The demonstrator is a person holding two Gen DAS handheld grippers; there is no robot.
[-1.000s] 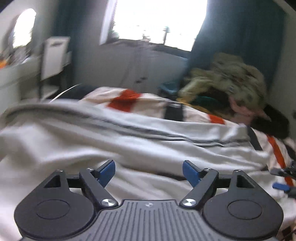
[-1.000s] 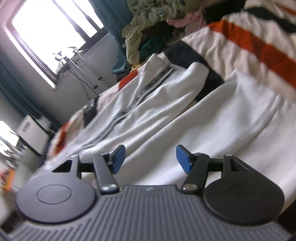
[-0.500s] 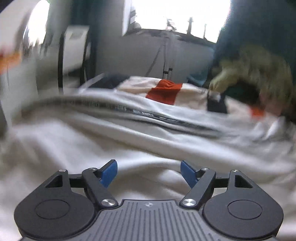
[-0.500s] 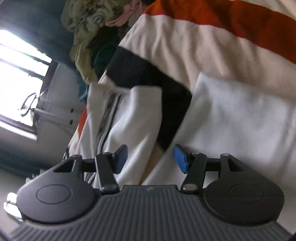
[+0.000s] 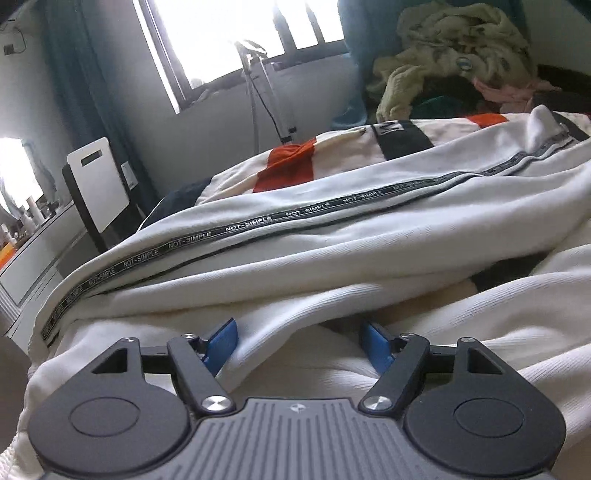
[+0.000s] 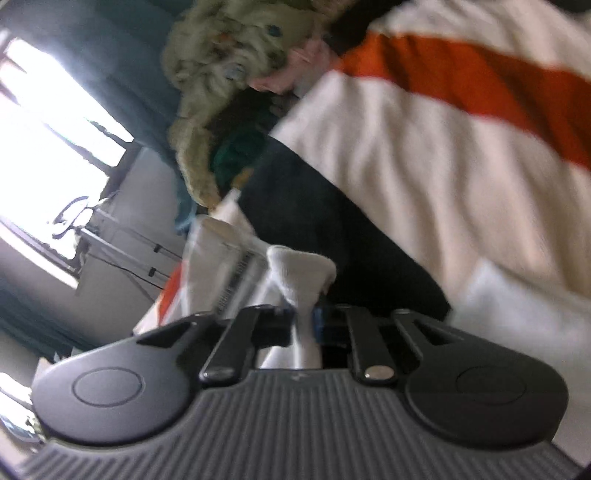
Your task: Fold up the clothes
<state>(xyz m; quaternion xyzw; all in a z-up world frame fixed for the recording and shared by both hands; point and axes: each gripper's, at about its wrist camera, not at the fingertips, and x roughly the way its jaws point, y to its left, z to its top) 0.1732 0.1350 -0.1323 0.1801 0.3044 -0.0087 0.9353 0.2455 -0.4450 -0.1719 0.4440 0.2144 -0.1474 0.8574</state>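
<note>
Broadly: bed w/ striped blanket [image 5: 291,166] — cream, orange and black bands — fills both views. White garment [image 5: 332,236] lies spread across it, long black trim strip [image 5: 280,218] reading "NOT-SIMPLE" running left to right along its length. Cloth is rumpled, ridges and folds near the camera.

Behind, bright window [image 5: 221,33] w/ dark teal curtain at its side. Heap of other clothes [image 5: 454,48], olive-green on top, pink and dark pieces under it, sits at far end of bed. White chair back [image 5: 99,181] to the left, near a pale desk edge.

Left tongs [image 5: 299,341] released — blue pads wide apart, low over garment, a fold of cloth rising between them; contact unclear.

Right tongs [image 6: 303,325] clenched on a bunched white end of the garment, which sticks up past the tips. View blurred.
</note>
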